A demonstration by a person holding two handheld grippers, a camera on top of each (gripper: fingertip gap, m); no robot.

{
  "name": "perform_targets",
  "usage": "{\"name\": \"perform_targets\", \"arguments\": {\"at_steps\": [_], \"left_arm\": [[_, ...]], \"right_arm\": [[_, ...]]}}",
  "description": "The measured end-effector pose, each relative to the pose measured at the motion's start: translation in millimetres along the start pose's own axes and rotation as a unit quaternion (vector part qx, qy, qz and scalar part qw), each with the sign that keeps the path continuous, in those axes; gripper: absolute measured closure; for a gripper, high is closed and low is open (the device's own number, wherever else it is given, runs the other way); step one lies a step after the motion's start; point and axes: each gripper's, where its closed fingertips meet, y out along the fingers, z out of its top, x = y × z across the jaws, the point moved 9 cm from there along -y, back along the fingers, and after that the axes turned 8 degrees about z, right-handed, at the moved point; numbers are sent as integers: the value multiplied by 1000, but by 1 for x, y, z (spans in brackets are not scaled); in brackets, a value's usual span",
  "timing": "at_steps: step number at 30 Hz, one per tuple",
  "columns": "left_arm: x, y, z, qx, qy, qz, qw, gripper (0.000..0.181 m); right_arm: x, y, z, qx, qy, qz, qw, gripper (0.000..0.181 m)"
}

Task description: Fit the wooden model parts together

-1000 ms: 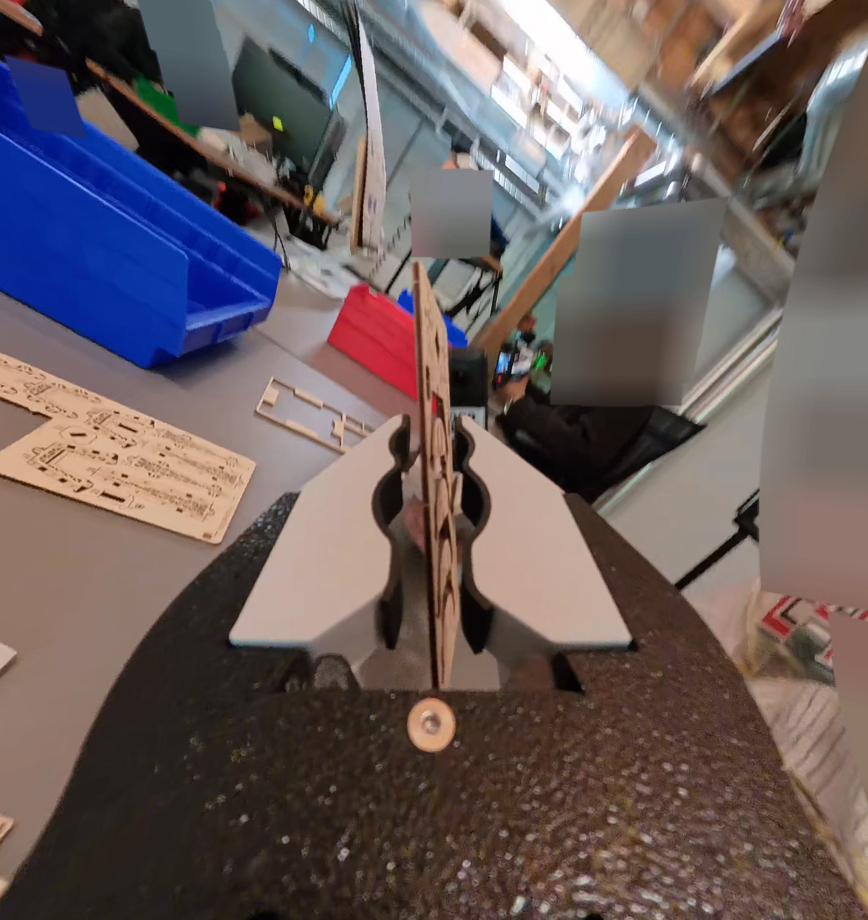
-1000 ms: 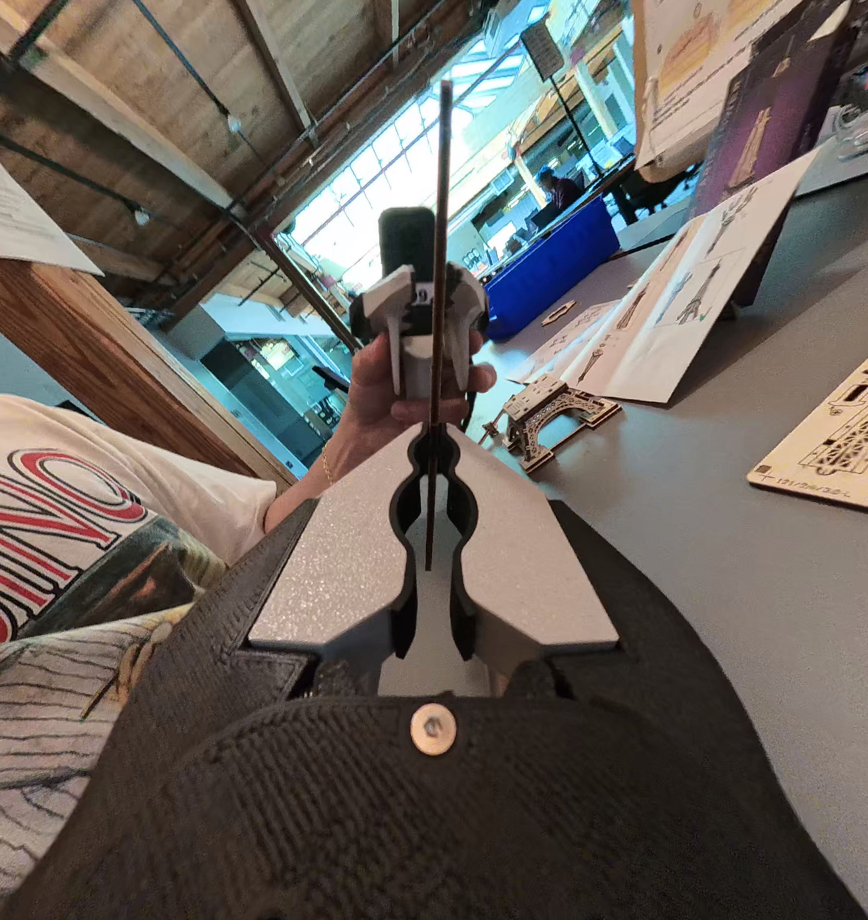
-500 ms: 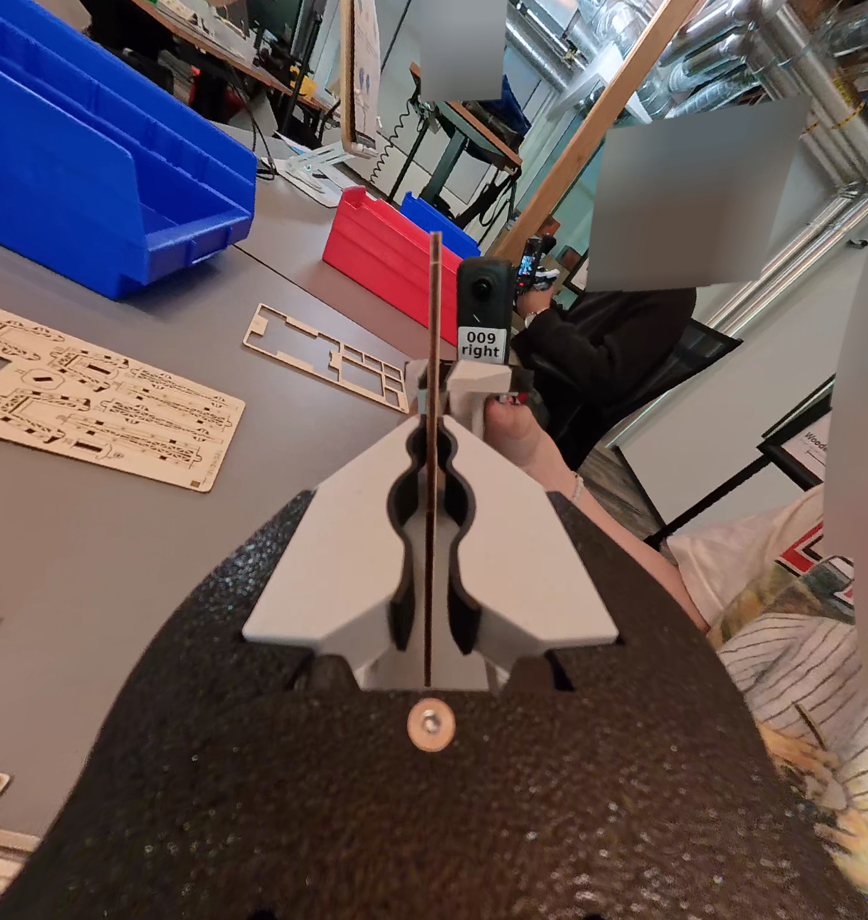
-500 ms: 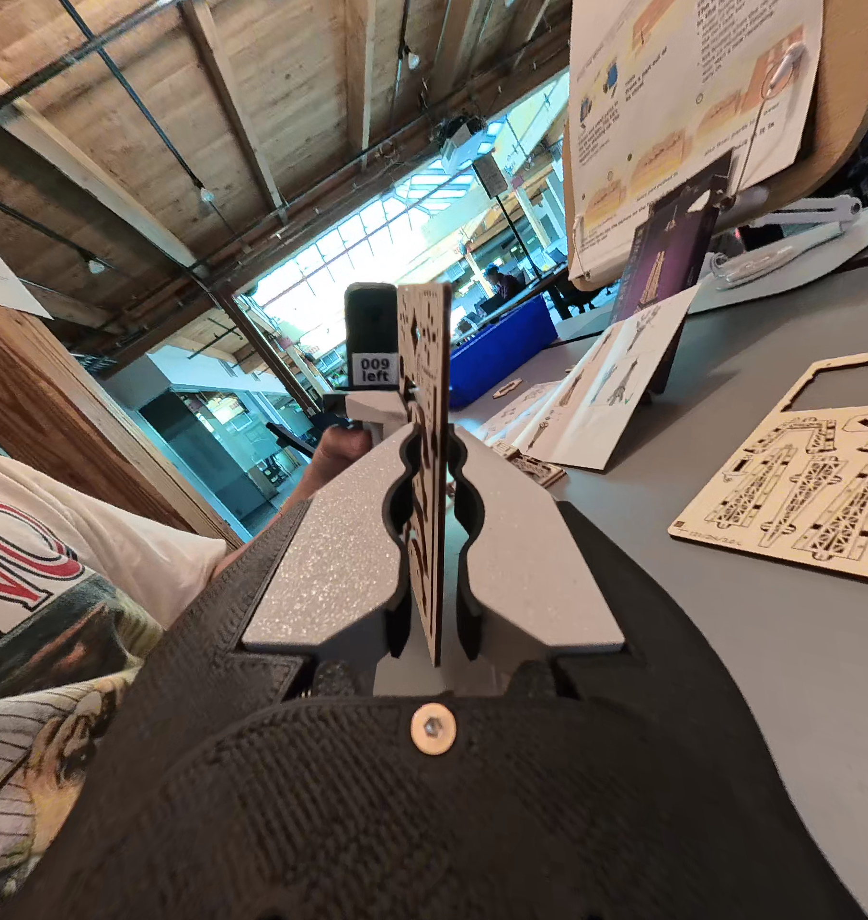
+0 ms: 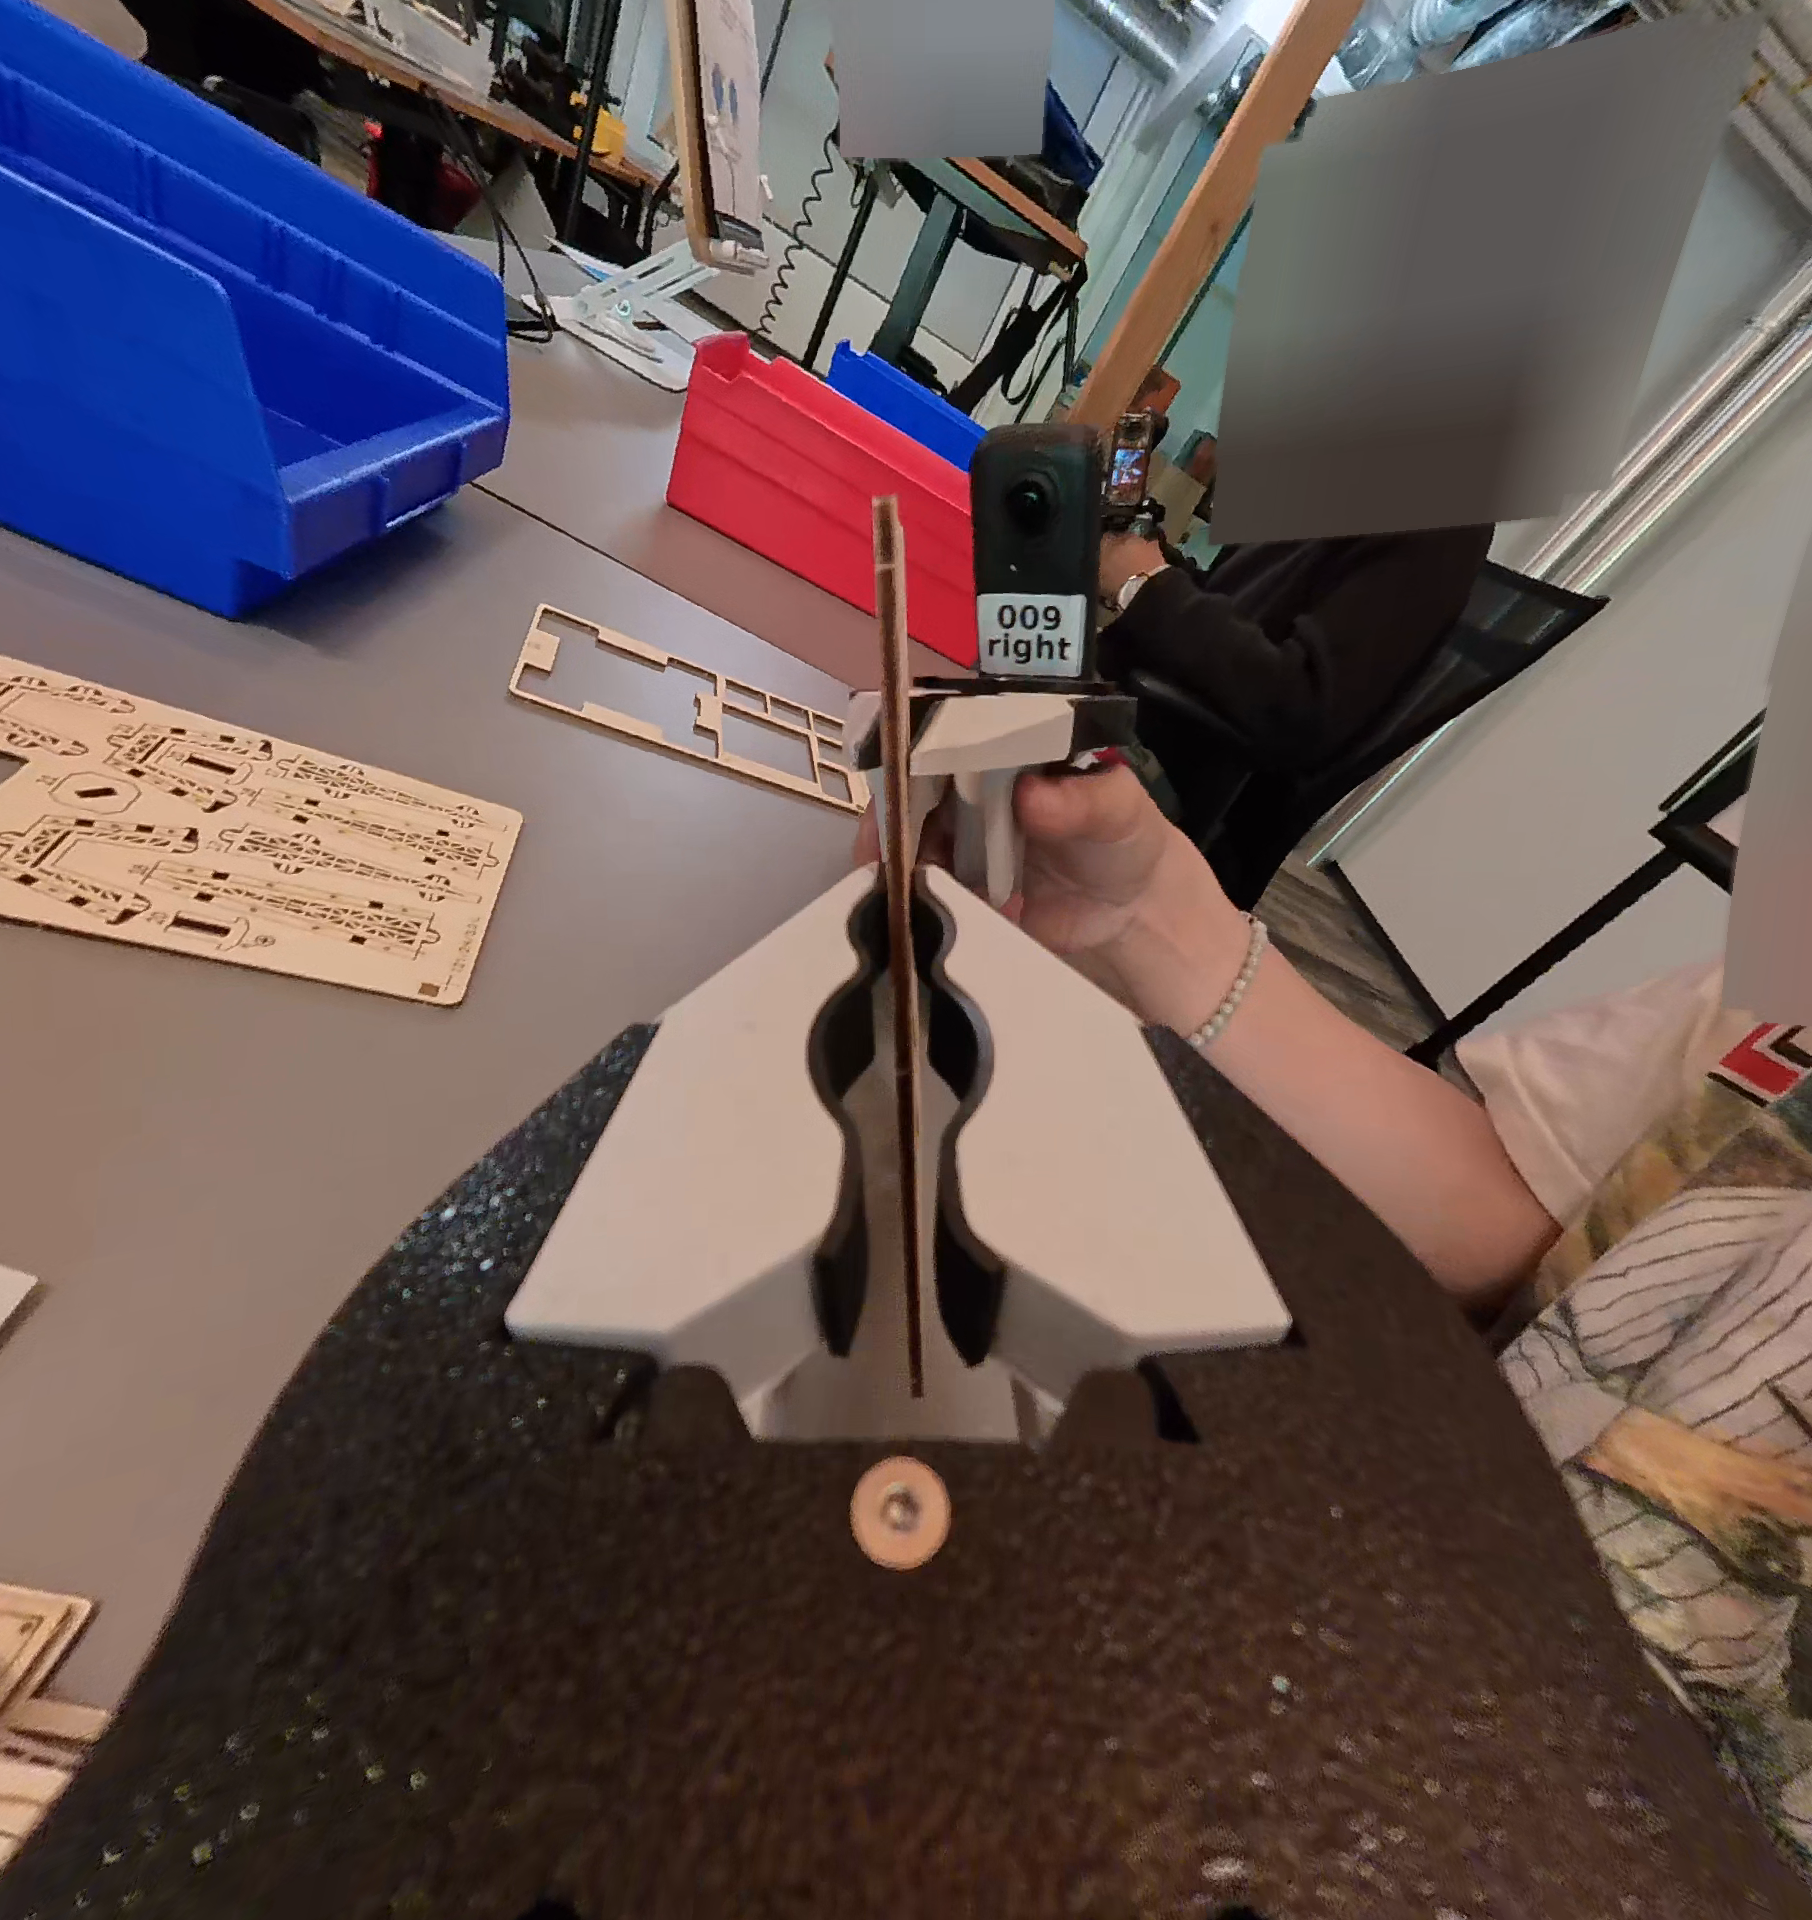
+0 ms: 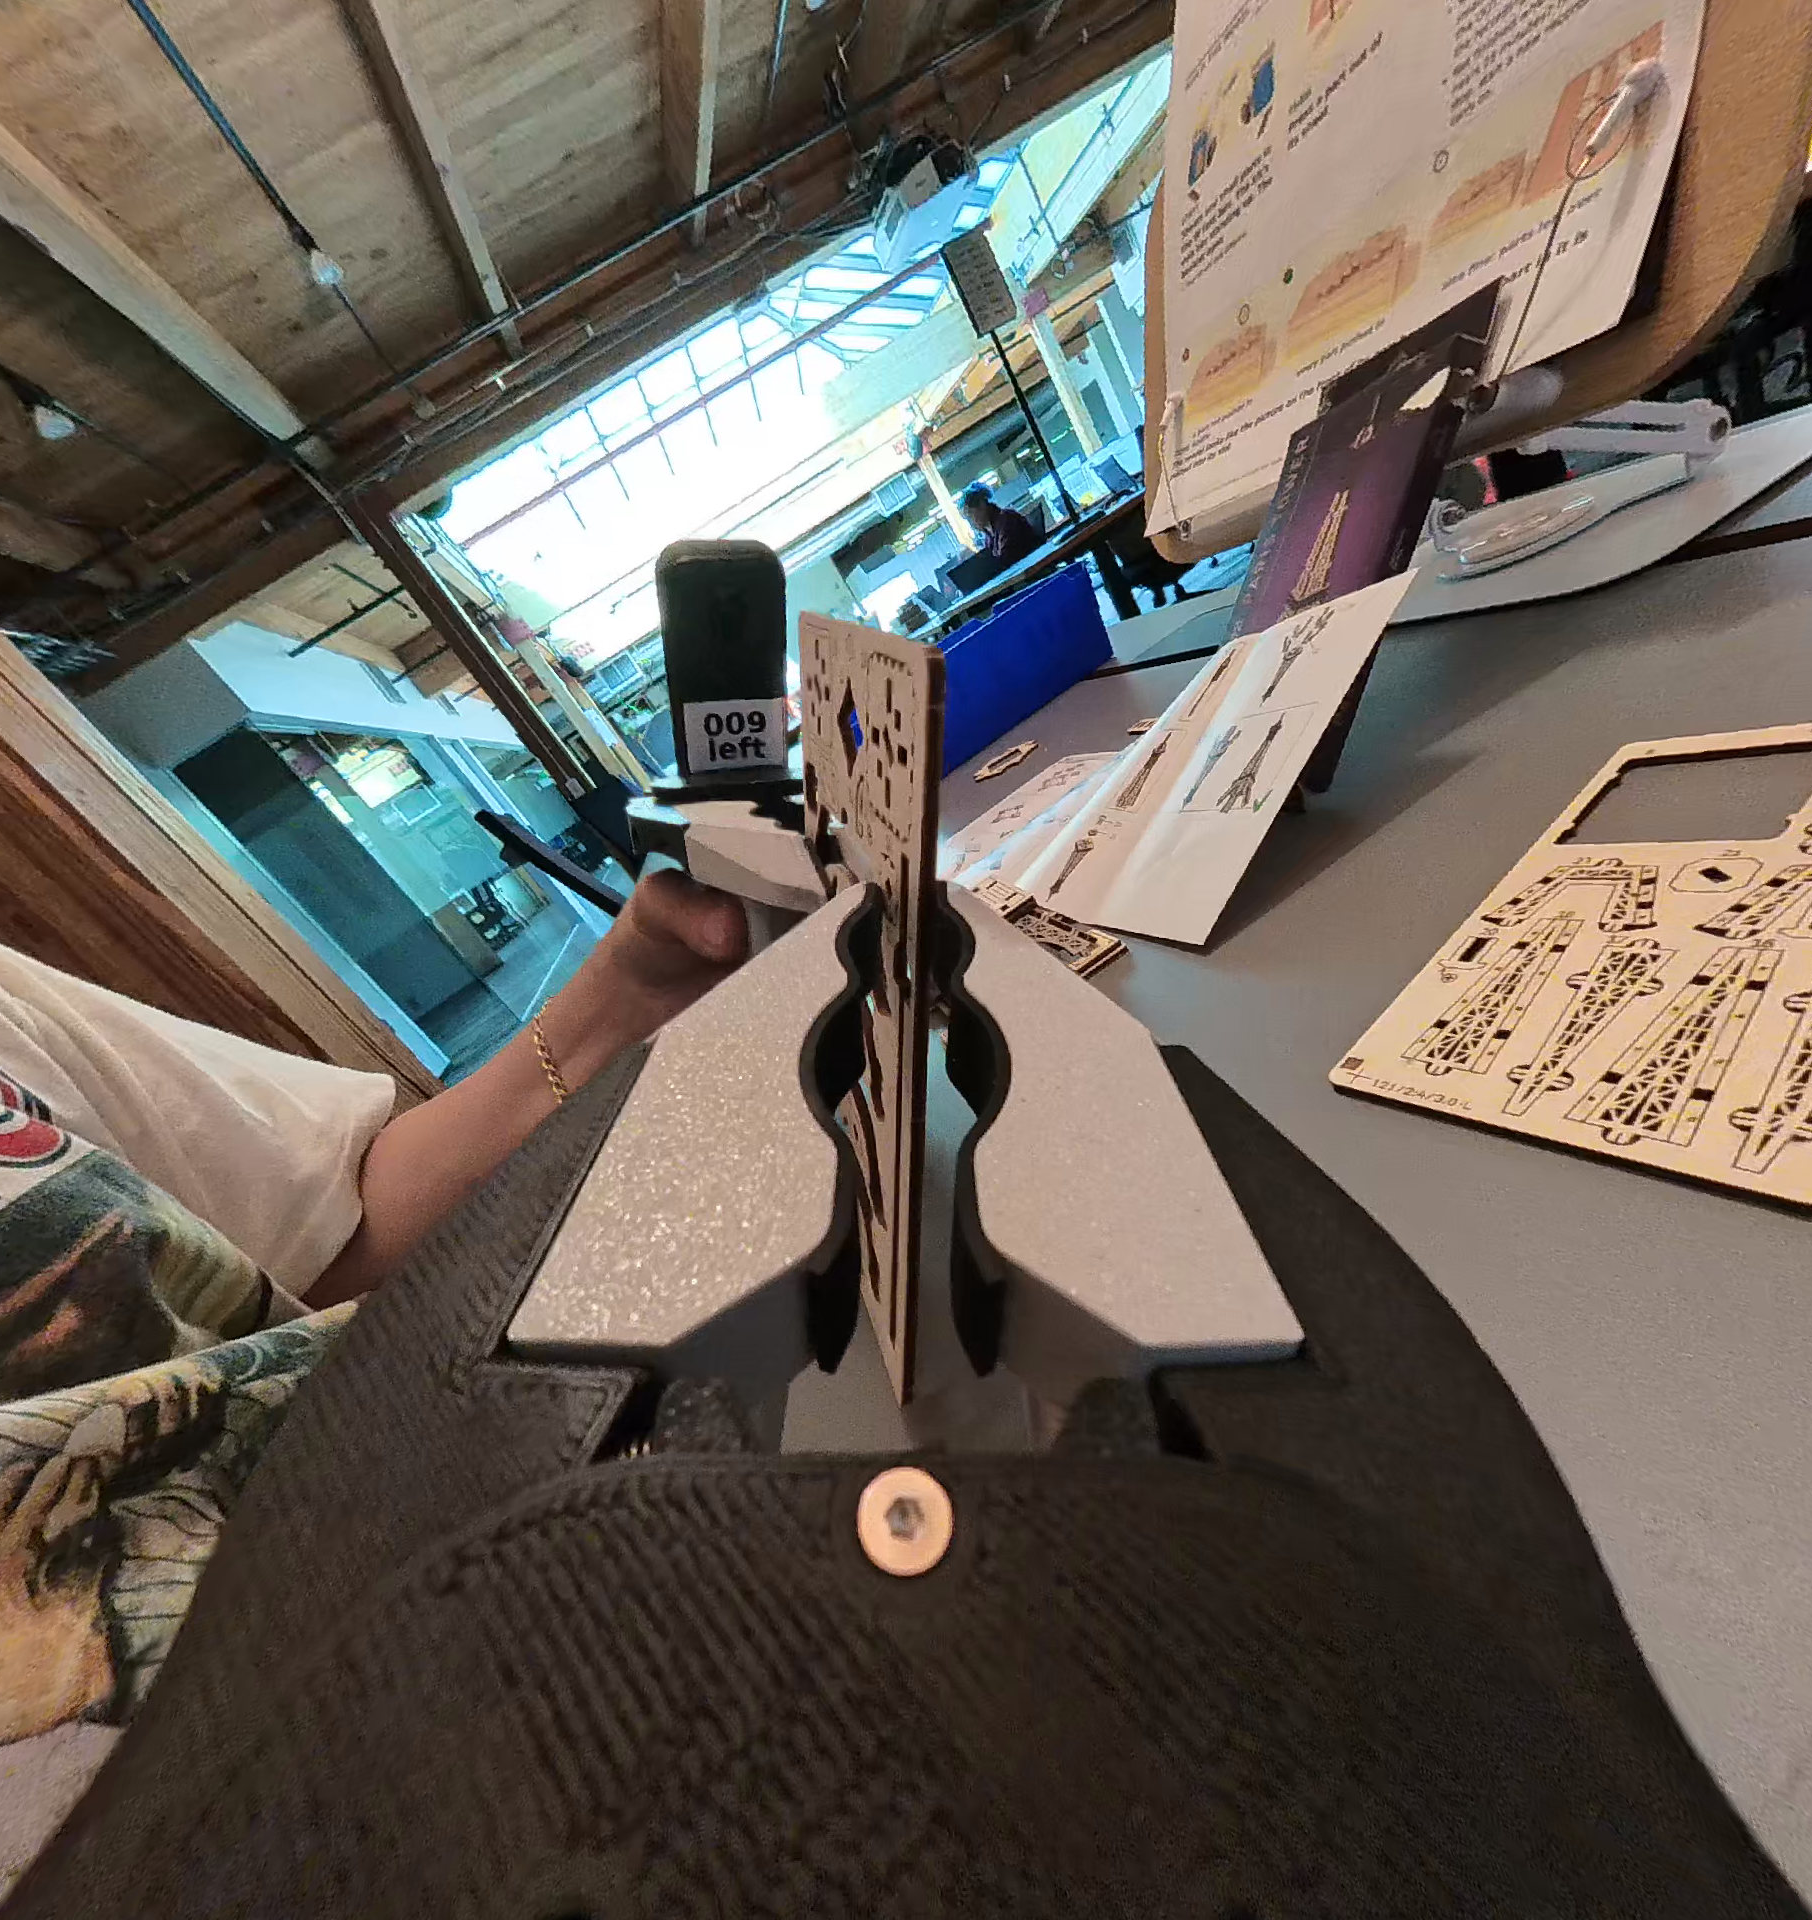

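A thin wooden sheet with cut-out parts [image 5: 889, 675] is held upright in the air between both grippers. My left gripper [image 5: 897, 883] is shut on its near edge, and the sheet shows edge-on there. My right gripper [image 5: 943, 727] faces it from the far side, with a hand around its handle. In the right wrist view my right gripper [image 6: 907, 899] is shut on the same sheet [image 6: 866, 727], whose perforated face shows slightly. The left gripper [image 6: 736, 842] sits just behind the sheet, held by a hand.
On the grey table [image 5: 258, 1122] lie a wooden part sheet [image 5: 227, 842], an emptied frame [image 5: 694, 707], a blue bin [image 5: 206, 343] and a red bin [image 5: 798, 478]. The right wrist view shows another part sheet [image 6: 1629, 1039], an open booklet [image 6: 1193, 790], a small built section [image 6: 1058, 935] and an instruction board [image 6: 1401, 208]. My two grippers' fingertips are within a few centimetres of each other.
Both grippers have swung with the sheet between them. It went from face-on to edge-on in the left view and from edge-on to slightly face-on in the right. Both grips stay shut.
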Motion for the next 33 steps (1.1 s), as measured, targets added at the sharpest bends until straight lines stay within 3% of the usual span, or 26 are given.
{"name": "perform_targets", "arguments": {"at_steps": [5,8,11,15,19,23,33], "left_arm": [[-4,-5,-1,15,1,-27,1000,181],[-5,-6,1,24,60,2,998,155],[3,1,3,3,92,-23,995,153],[5,10,3,-34,72,-47,996,178],[1,13,3,-30,38,-56,997,180],[-3,10,5,-6,26,-45,999,181],[-7,12,3,12,-7,-24,1000,181]], "right_arm": [[-2,3,-2,9,19,41,999,180],[-5,6,-5,-22,12,44,999,181],[-7,11,-13,-68,17,64,995,181],[-8,16,-15,-73,28,74,994,181],[-7,14,-14,-75,14,52,996,179],[-6,12,-6,-34,-15,22,999,179],[-5,15,-7,-54,-47,-18,997,176]]}}
